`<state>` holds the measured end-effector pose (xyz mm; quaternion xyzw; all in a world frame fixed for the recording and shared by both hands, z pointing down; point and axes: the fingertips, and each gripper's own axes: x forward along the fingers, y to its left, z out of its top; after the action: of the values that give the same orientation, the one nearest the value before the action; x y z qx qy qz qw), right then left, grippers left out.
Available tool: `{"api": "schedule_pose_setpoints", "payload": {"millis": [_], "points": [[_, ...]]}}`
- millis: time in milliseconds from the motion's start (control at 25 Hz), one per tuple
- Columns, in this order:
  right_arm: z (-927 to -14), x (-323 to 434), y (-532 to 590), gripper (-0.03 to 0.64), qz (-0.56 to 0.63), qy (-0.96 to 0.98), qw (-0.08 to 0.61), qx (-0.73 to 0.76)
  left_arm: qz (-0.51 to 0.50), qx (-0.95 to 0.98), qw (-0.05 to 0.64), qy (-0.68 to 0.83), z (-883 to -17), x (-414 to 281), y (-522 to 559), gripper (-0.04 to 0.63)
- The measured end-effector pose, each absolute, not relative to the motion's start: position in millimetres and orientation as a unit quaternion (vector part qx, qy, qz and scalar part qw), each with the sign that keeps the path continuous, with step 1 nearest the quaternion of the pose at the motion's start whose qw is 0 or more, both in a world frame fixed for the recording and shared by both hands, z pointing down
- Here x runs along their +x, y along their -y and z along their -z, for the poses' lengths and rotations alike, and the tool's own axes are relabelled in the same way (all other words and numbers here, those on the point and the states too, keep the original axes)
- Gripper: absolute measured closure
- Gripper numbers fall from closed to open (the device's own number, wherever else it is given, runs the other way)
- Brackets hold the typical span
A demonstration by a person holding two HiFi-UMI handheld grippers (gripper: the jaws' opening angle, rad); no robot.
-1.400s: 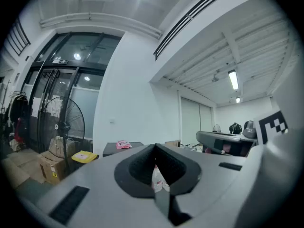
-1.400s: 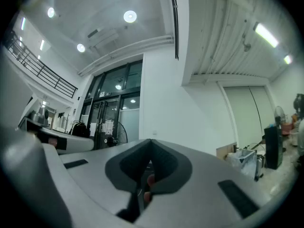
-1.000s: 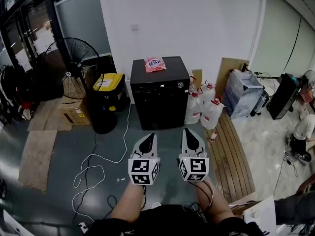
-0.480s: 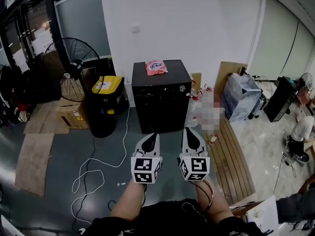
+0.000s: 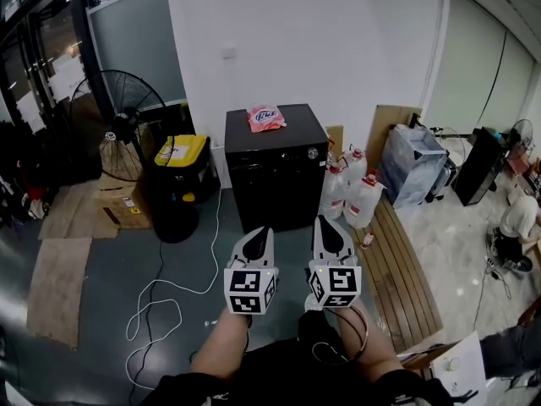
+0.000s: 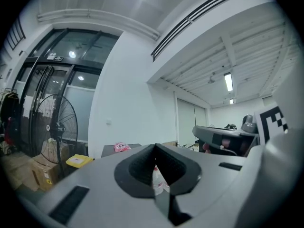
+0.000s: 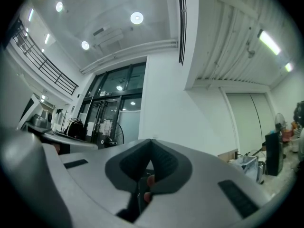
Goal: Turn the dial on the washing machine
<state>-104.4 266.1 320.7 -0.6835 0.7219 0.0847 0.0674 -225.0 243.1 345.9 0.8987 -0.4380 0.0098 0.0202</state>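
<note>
Since a second ago the washing machine (image 5: pixel 275 176) sits slightly larger and lower in the head view, so the person seems to have stepped closer. The left gripper (image 5: pixel 263 232) and right gripper (image 5: pixel 325 222) hang side by side over the floor, well short of it. Its dial (image 5: pixel 312 152) is the small silver knob at the front's top right corner (a pink packet (image 5: pixel 265 117) lies on the lid).

Left gripper view: jaws pressed together on nothing, with the machine's top just left of them.

Right gripper view: jaws likewise closed and empty, aimed at the wall.

This looks like the approach. Next, I judge, one gripper must part its jaws and reach the dial.
</note>
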Motion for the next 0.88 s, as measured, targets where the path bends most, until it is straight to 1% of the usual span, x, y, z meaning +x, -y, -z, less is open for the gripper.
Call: {"api": "schedule_pose_setpoints", "payload": {"millis": [200, 400, 680, 880], "points": [[-331.3, -94.7, -241.7, 0.617, -0.084, -0.724, 0.07, -0.681, -0.016, 0.895, -0.004, 0.446, -351.9, -219.6, -220.2, 0.583], [-345.7, -75.7, -192.5, 0.617, -0.078, -0.725, 0.07, -0.68, -0.011, 0.893, -0.004, 0.45, -357.4, -204.8, -172.6, 0.583], [-366.8, -34.0, -92.4, 0.617, -0.062, -0.732, 0.061, -0.675, -0.022, 0.889, 0.0, 0.458, -373.4, -164.6, -69.6, 0.583], [-366.3, 6.8, -10.9, 0.617, -0.041, -0.742, 0.05, -0.668, -0.029, 0.887, 0.016, 0.46, -373.1, -119.7, 15.2, 0.583]]}}
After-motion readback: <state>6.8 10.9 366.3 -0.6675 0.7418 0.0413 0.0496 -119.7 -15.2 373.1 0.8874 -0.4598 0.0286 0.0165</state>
